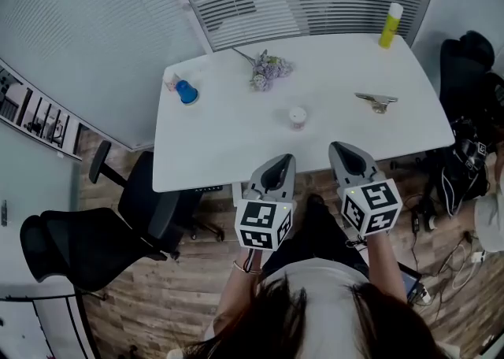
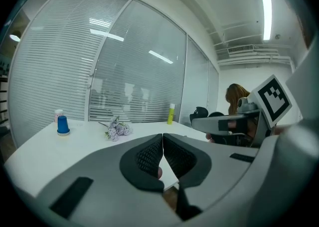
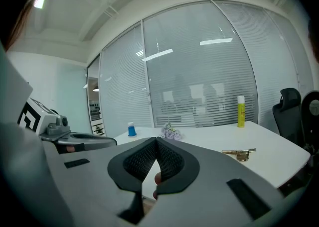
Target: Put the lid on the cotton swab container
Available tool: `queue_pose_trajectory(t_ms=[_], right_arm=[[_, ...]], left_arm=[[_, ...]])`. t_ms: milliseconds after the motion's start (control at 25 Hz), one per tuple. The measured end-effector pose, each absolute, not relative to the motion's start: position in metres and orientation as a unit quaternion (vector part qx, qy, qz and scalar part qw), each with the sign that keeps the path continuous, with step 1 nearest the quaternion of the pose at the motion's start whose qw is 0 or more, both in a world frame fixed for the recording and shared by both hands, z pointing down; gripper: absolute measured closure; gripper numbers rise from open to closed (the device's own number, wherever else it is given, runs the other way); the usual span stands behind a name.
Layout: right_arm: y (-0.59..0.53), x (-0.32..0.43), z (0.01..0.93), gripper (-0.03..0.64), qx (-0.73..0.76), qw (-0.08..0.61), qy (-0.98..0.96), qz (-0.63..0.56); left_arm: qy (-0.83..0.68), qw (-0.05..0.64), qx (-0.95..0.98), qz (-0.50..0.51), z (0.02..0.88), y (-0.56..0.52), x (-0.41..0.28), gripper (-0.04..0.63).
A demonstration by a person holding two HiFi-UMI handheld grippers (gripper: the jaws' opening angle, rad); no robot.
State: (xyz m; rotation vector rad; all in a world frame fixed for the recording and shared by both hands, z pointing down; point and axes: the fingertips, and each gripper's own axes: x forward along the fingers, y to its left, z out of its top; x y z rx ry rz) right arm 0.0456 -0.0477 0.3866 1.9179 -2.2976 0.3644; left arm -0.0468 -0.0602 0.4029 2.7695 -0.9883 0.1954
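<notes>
A small round white container with a pinkish top point(image 1: 297, 118) stands alone in the middle of the white table point(image 1: 228, 141). Whether it wears a lid I cannot tell. At the far left sit a blue cap-like piece point(image 1: 187, 92) point(image 2: 63, 124) point(image 3: 131, 129) and a small pink-and-white item point(image 1: 169, 82). Both grippers hover side by side over the table's near edge, short of the container. My left gripper point(image 1: 281, 159) point(image 2: 162, 135) is shut, tips touching, nothing held. So is my right gripper point(image 1: 340, 147) point(image 3: 156, 140).
A sprig of purple flowers point(image 1: 270, 68) lies at the back centre, a metal clip point(image 1: 378, 101) at the right, and a yellow bottle point(image 1: 390, 25) at the far right corner. A black office chair point(image 1: 94, 243) stands left of the table, with bags and cables point(image 1: 465, 153) on the floor at right.
</notes>
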Motion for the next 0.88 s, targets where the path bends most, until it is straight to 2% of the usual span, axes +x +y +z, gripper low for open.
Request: queue_pose_trajectory(t_ms=[880], right_arm=[[-0.126,0.091,0.402,0.588,0.607,0.079,-0.778,0.143]], left_arm=[[-0.359,0.135,0.919,0.096,0.441,-0.125,-0.014,0.568]])
